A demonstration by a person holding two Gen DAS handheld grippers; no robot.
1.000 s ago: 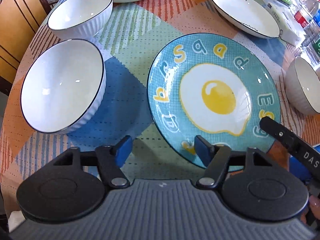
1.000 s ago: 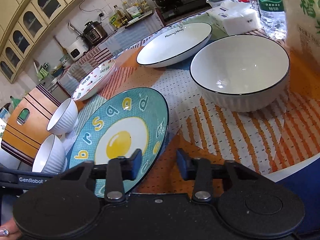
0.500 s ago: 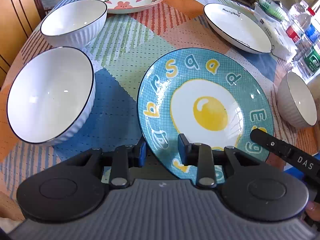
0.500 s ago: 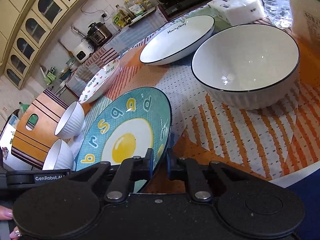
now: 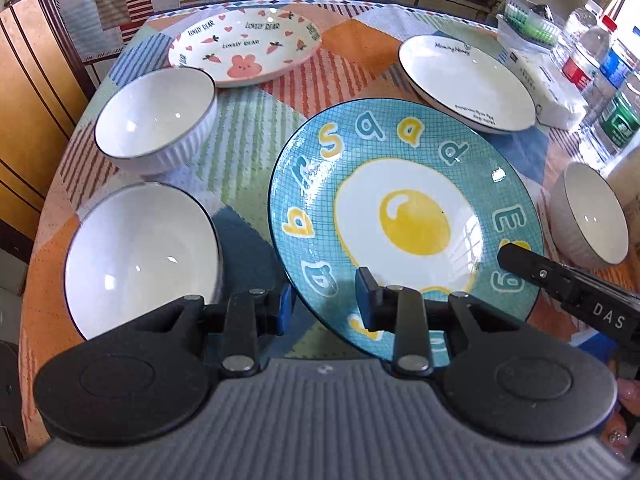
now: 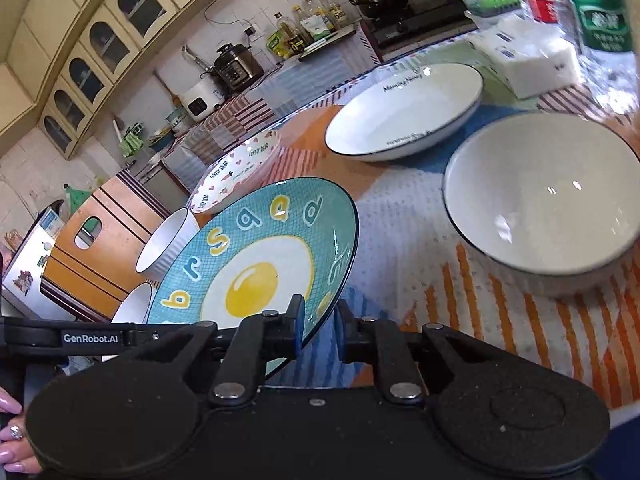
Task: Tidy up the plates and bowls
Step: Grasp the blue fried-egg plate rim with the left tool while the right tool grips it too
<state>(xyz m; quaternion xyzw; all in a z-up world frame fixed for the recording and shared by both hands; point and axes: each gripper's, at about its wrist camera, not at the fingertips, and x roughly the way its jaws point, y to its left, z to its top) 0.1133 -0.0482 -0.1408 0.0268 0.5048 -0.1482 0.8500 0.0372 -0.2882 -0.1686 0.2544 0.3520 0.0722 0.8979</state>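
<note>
The blue fried-egg plate [image 5: 404,216] is lifted off the table and tilted. My left gripper [image 5: 324,304] is shut on its near rim. My right gripper [image 6: 318,326] is shut on its right rim; the plate also shows in the right wrist view [image 6: 256,256]. Two white ribbed bowls [image 5: 140,256] [image 5: 156,120] sit at the left, a third [image 5: 592,212] at the right, large in the right wrist view [image 6: 544,196]. A bunny plate [image 5: 244,48] and a white "Morning Honey" plate [image 5: 464,80] lie at the back.
Water bottles [image 5: 600,72] and a tissue pack [image 5: 548,88] stand at the table's back right. A wooden cabinet [image 5: 28,112] is off the left edge. The patchwork tablecloth [image 5: 248,132] covers the table.
Both grippers closed on the egg plate's rim, left then right staying shut, and the plate rose off the table and tilted up.
</note>
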